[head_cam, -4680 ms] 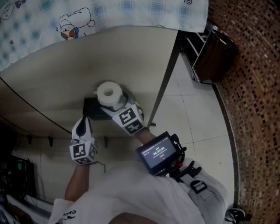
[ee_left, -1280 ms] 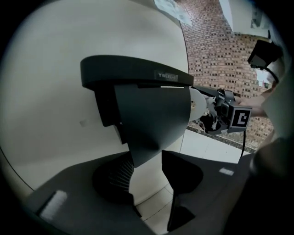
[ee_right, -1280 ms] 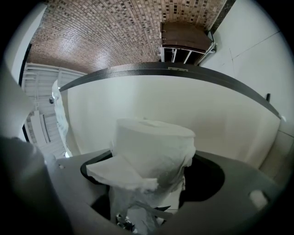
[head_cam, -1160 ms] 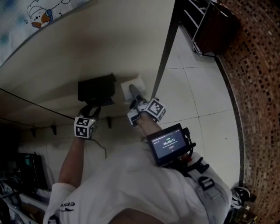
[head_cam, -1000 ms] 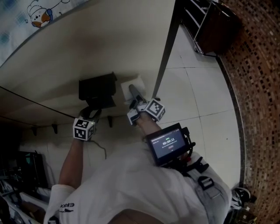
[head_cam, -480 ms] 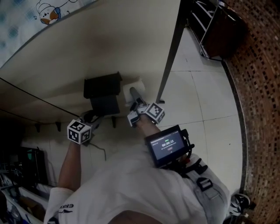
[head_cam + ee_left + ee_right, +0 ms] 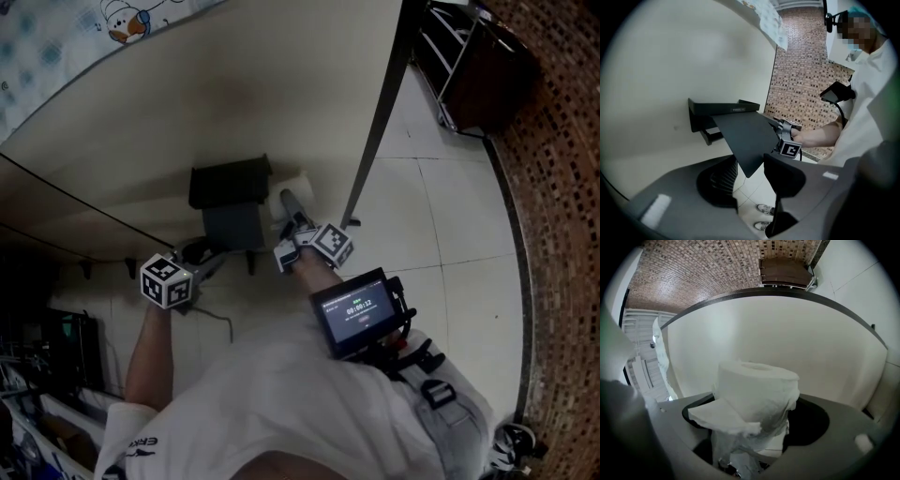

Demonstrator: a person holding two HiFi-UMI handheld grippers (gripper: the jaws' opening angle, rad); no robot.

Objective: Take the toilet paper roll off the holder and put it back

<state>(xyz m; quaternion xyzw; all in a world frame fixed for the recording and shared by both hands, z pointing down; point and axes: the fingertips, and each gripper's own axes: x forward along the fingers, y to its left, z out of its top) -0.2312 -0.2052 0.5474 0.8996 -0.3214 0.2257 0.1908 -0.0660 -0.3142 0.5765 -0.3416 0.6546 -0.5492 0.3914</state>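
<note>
At the middle of the head view, against the pale wall point(image 7: 141, 122), the black holder point(image 7: 230, 183) has its flap point(image 7: 232, 225) slanting out from it. The toilet paper roll point(image 7: 300, 178) is off the holder, just beside its right edge, at the tip of your right gripper point(image 7: 289, 211).

That view leaves both pairs of jaws too small to read; the gripper views settle them. Your right gripper view shows its jaws standing wide and closed on the roll, which fills the lower centre of the frame. The roll stands upright there, with a loose sheet hanging off its left side. The holder does not appear in that view at all.

Your left gripper point(image 7: 208, 251) sits below and left of the holder. Its own view shows its jaws apart, and they have just been opening. The flap's lower corner shows in the gap between them, and the pads seem not to touch it, though the angle makes that hard to judge. This view also catches your right gripper from the side, at centre right, past the flap's edge. Your shoes point(image 7: 764, 208) show on the tiled floor point(image 7: 441, 216) below.
</note>
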